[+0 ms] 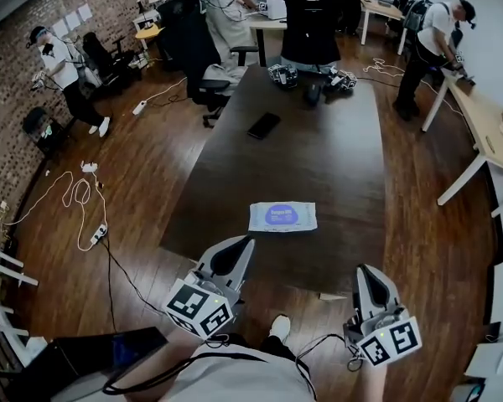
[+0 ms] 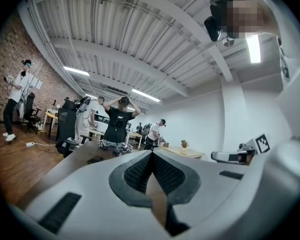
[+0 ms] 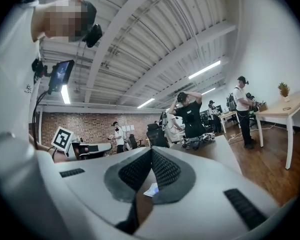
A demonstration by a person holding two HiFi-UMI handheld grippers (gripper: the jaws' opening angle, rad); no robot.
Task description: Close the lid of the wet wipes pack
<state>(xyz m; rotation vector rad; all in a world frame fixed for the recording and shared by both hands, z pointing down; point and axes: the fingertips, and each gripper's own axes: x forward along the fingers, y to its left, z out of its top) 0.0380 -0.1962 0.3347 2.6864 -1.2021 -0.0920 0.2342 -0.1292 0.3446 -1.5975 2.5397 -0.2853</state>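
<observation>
Beyond the left hand-held gripper (image 1: 237,248) and right hand-held gripper (image 1: 365,272), the wet wipes pack (image 1: 282,216) lay untouched on the worktop (image 1: 318,141); both were closed on nothing.

The wet wipes pack (image 1: 282,216) lies on the table (image 1: 335,166), ahead of both grippers: forward and right of the left gripper (image 1: 246,243), forward and left of the right gripper (image 1: 365,270). Beyond the pack a phone (image 1: 263,125) lies on the table, with gear (image 1: 312,78) heaped at the far end.
</observation>
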